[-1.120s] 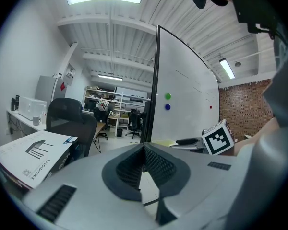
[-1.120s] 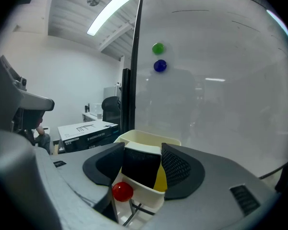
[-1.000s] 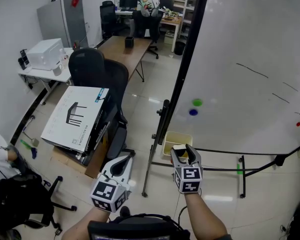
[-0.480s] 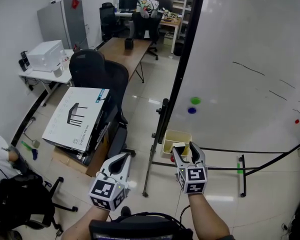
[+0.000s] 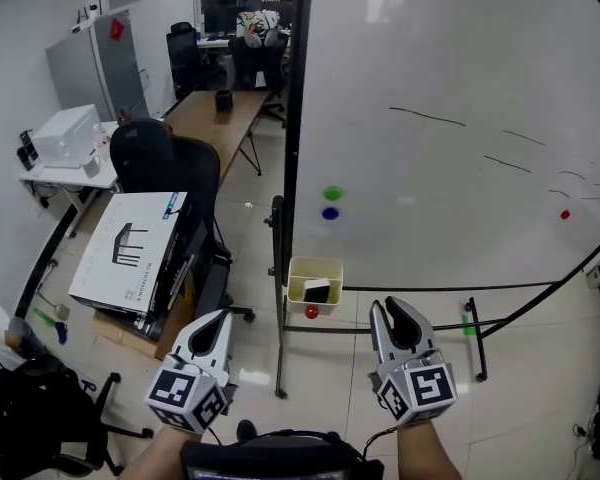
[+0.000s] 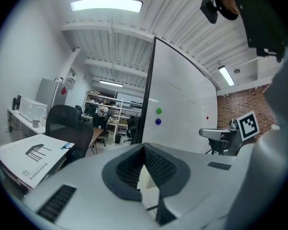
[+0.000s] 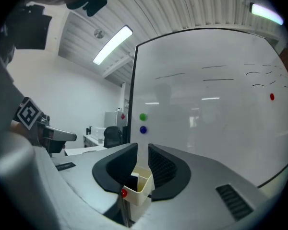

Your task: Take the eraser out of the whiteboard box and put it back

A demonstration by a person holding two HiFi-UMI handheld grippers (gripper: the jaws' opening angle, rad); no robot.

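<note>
A cream whiteboard box (image 5: 315, 271) hangs at the lower left edge of the whiteboard (image 5: 460, 158). The dark eraser (image 5: 317, 291) stands inside it, with a red magnet (image 5: 311, 312) on the box's front. My right gripper (image 5: 395, 311) hovers below and to the right of the box, apart from it. Its jaws are closing with nothing between them; in the right gripper view (image 7: 142, 150) the box (image 7: 141, 188) and eraser (image 7: 133, 180) show beyond the narrow gap. My left gripper (image 5: 218, 320) is lower left, its jaws (image 6: 144, 150) meeting at the tips, empty.
The whiteboard stand's black post (image 5: 278, 298) and legs (image 5: 475, 343) lie just ahead. Green (image 5: 332, 194) and blue (image 5: 330, 213) magnets sit on the board. A black office chair (image 5: 165, 158), a flat carton (image 5: 130, 248) and a long table (image 5: 210, 108) are at the left.
My right gripper has drawn back from the box, rightward and up, and its jaws have narrowed. The eraser stays in the box. The left gripper has risen a little; the view has shifted.
</note>
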